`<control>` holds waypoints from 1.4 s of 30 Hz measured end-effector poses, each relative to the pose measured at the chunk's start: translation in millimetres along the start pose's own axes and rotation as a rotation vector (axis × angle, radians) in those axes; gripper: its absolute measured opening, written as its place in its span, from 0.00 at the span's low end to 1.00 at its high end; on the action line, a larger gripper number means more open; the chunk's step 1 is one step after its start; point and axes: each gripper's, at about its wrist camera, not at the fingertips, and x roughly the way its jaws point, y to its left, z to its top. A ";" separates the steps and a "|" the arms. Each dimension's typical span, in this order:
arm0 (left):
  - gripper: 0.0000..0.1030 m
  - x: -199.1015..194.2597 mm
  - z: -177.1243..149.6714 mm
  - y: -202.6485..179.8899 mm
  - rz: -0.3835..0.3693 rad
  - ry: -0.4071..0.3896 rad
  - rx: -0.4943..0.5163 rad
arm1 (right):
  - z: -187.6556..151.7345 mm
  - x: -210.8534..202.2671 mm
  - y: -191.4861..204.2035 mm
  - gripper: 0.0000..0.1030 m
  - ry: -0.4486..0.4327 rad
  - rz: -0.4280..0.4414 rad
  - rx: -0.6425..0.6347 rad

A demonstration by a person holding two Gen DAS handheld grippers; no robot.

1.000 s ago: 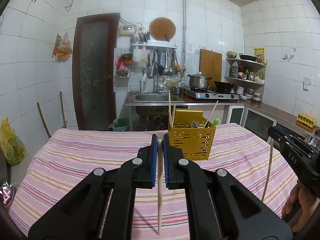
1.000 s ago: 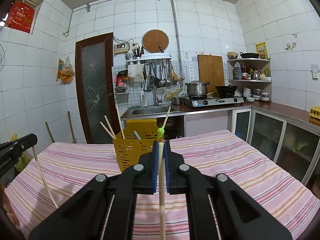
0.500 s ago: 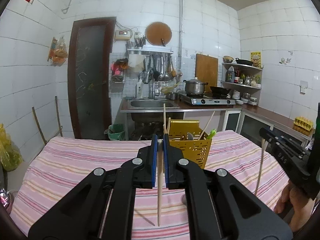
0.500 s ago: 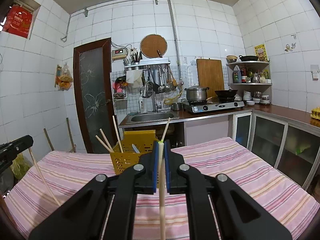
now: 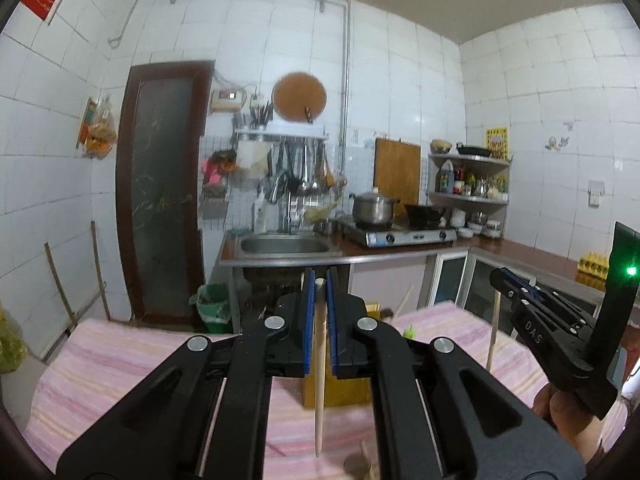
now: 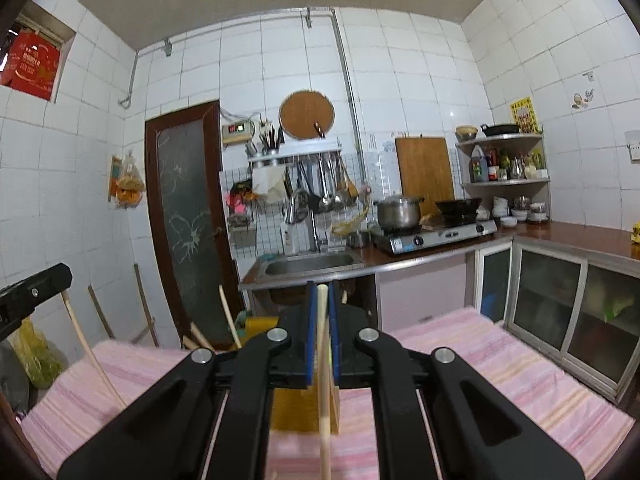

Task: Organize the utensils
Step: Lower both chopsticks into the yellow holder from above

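My left gripper (image 5: 319,282) is shut on a pale wooden chopstick (image 5: 319,392) that hangs nearly straight down above the pink striped tablecloth (image 5: 120,360). Just behind its fingers stands the yellow perforated utensil holder (image 5: 344,394), mostly hidden, with chopsticks and a green-tipped utensil (image 5: 409,332) sticking out. My right gripper (image 6: 322,292) is shut on a second chopstick (image 6: 324,420), with the same holder (image 6: 294,404) directly behind it. In the left wrist view the right gripper (image 5: 516,292) shows at the right, its chopstick (image 5: 493,336) pointing down. At the left edge of the right wrist view, the left gripper (image 6: 36,286) holds its chopstick (image 6: 92,356).
A person's hand (image 5: 560,412) grips the right tool. Beyond the table are a steel sink (image 5: 286,246), a stove with a pot (image 5: 372,208), a green bin (image 5: 214,304), glass-fronted cabinets (image 6: 560,312) and a dark door (image 5: 160,200).
Both grippers have risen with their chopsticks and come closer to the yellow holder, which now sits low and largely hidden behind the fingers. The chopstick tips are off the cloth.
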 end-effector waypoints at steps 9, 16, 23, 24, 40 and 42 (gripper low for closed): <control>0.04 50.5 55.6 -3.9 -0.023 -0.084 -0.038 | 52.3 55.2 10.2 0.06 -0.089 0.025 0.017; 0.04 101.7 62.2 -10.4 -0.019 -0.112 -0.027 | 62.9 106.5 12.4 0.06 -0.132 0.044 0.060; 0.04 154.1 30.5 -13.7 -0.013 -0.081 0.003 | 34.5 153.6 3.6 0.06 -0.155 0.039 0.104; 0.04 159.3 24.3 -11.2 -0.012 -0.070 -0.001 | 30.5 157.7 2.5 0.06 -0.155 0.037 0.109; 0.15 191.8 -28.4 11.8 -0.003 0.099 -0.011 | -28.5 169.2 -0.6 0.08 0.008 0.046 -0.004; 0.52 188.1 -25.0 14.8 -0.009 0.116 -0.028 | -25.5 167.7 -0.6 0.08 0.034 0.036 -0.024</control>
